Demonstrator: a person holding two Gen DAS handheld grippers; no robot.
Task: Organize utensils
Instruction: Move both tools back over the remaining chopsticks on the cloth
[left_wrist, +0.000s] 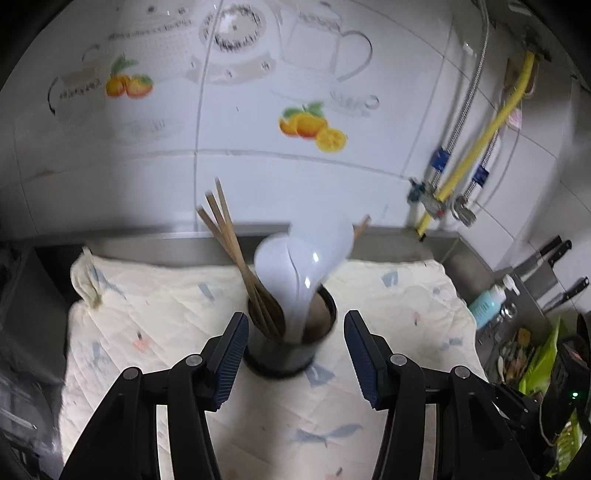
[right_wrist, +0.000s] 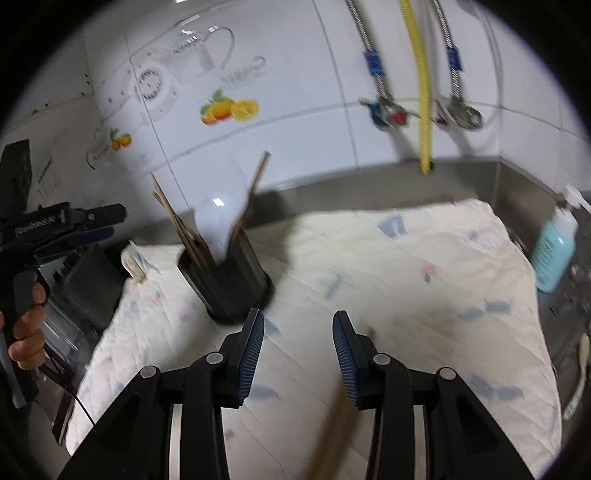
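A dark round utensil holder (left_wrist: 290, 350) stands on a pale quilted cloth (left_wrist: 155, 332). It holds several wooden chopsticks (left_wrist: 229, 240) and white spoons (left_wrist: 306, 258). My left gripper (left_wrist: 295, 354) is open, its fingertips on either side of the holder's near wall and not pressing it. The right wrist view shows the holder (right_wrist: 229, 284) to the left and beyond my right gripper (right_wrist: 298, 350), which is open over the cloth (right_wrist: 406, 277). A blurred brown stick (right_wrist: 332, 424) runs under the right finger; whether it lies on the cloth is unclear. The left gripper (right_wrist: 114, 223) and a hand (right_wrist: 26, 332) show at the far left.
A tiled wall with fruit decals rises behind the steel counter. A yellow hose (right_wrist: 421, 85) and valves hang at the back right. A blue soap bottle (right_wrist: 554, 254) stands right of the cloth. Knives (left_wrist: 546, 262) sit in a rack. A dark box (right_wrist: 92, 284) stands left.
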